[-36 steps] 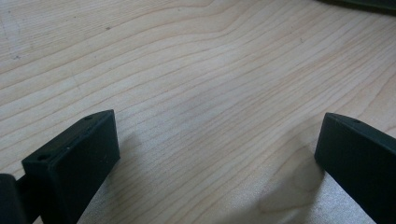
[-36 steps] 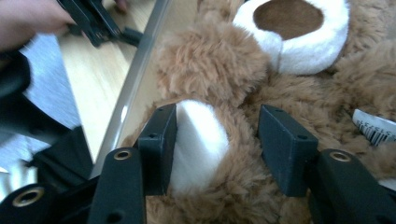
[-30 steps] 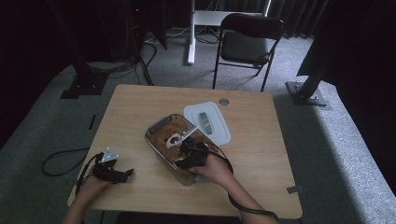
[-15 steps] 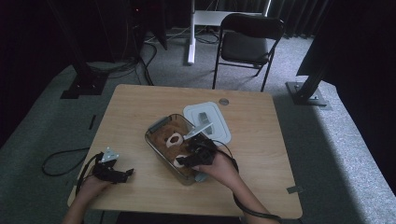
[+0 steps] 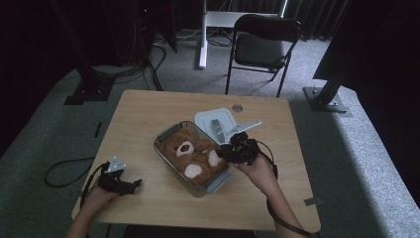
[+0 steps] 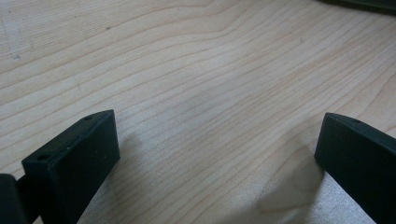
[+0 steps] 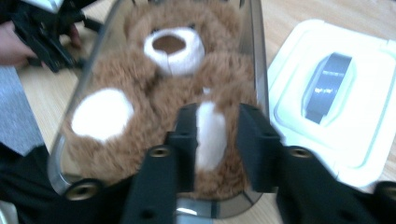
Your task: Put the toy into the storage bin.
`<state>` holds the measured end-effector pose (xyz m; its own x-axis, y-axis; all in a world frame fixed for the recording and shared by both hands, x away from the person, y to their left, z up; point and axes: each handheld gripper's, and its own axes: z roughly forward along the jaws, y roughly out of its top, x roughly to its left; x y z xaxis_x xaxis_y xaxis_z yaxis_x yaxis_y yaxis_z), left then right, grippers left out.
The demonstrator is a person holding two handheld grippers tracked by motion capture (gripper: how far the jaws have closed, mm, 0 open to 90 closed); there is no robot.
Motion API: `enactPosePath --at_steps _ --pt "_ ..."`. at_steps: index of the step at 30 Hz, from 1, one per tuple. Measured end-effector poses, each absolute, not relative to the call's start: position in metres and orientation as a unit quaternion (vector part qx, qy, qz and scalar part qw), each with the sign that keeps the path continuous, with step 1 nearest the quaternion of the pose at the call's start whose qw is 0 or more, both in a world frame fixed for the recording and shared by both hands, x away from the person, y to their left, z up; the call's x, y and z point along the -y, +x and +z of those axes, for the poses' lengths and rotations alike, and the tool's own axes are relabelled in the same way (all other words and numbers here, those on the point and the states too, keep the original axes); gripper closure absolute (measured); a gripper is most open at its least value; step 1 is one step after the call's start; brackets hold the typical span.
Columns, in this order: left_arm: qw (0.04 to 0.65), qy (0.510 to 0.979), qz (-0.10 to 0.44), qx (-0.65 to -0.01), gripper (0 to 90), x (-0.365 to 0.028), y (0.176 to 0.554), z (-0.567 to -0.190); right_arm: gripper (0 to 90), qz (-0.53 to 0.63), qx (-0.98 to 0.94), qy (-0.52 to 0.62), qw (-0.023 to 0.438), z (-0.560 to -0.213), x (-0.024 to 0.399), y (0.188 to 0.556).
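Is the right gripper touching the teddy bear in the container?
Cannot tell. In the right gripper view the right gripper frames the teddy bear's white paw, but contact isn't plain; the high view is too small.

No lettering, label, brand or number reads anywhere — all surfaces are plain.

— How many toys are there?
— One teddy bear (image 5: 194, 157), and it has two white paw pads and one white muzzle.
— Containers?
— One clear container (image 5: 168, 135) and one white lid (image 5: 205, 119).
— Tools?
— Two grippers, the left gripper (image 5: 130, 185) and the right gripper (image 5: 224, 153), with two black jaws each.
— Furniture?
— One wooden table (image 5: 148, 109) and one folding chair (image 5: 262, 47).
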<state>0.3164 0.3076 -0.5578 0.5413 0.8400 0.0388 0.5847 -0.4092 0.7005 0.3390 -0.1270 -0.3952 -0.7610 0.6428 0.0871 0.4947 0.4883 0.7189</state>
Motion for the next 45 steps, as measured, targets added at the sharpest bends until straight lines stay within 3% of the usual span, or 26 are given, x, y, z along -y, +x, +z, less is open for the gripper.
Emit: enactPosePath --at_steps 4,16,25,30,35,41,45 --pt "0.324 0.816 0.197 -0.437 0.3 -0.308 0.316 -0.558 84.3 0.363 -0.866 0.333 0.084 -0.407 0.122 0.343" --pt "0.324 0.816 0.197 -0.436 0.3 -0.308 0.316 -0.558 86.6 0.326 -0.879 0.342 0.064 -0.431 0.099 0.366" --pt "0.324 0.816 0.197 -0.437 0.3 -0.308 0.316 -0.558 89.2 0.261 -0.903 0.333 0.075 -0.44 0.079 0.378" --pt "0.324 0.816 0.197 -0.437 0.3 -0.308 0.316 -0.558 89.5 0.222 -0.913 0.326 0.107 -0.447 0.063 0.378" --pt "0.325 0.816 0.197 -0.437 0.3 -0.308 0.317 -0.558 88.9 0.258 -0.9 0.336 0.101 -0.443 0.073 0.377" --pt "0.324 0.816 0.197 -0.437 0.3 -0.308 0.316 -0.558 83.0 0.341 -0.874 0.336 0.086 -0.409 0.097 0.36" --pt "0.324 0.816 0.197 -0.437 0.3 -0.308 0.316 -0.558 83.2 0.385 -0.873 0.297 0.044 -0.397 0.096 0.337"
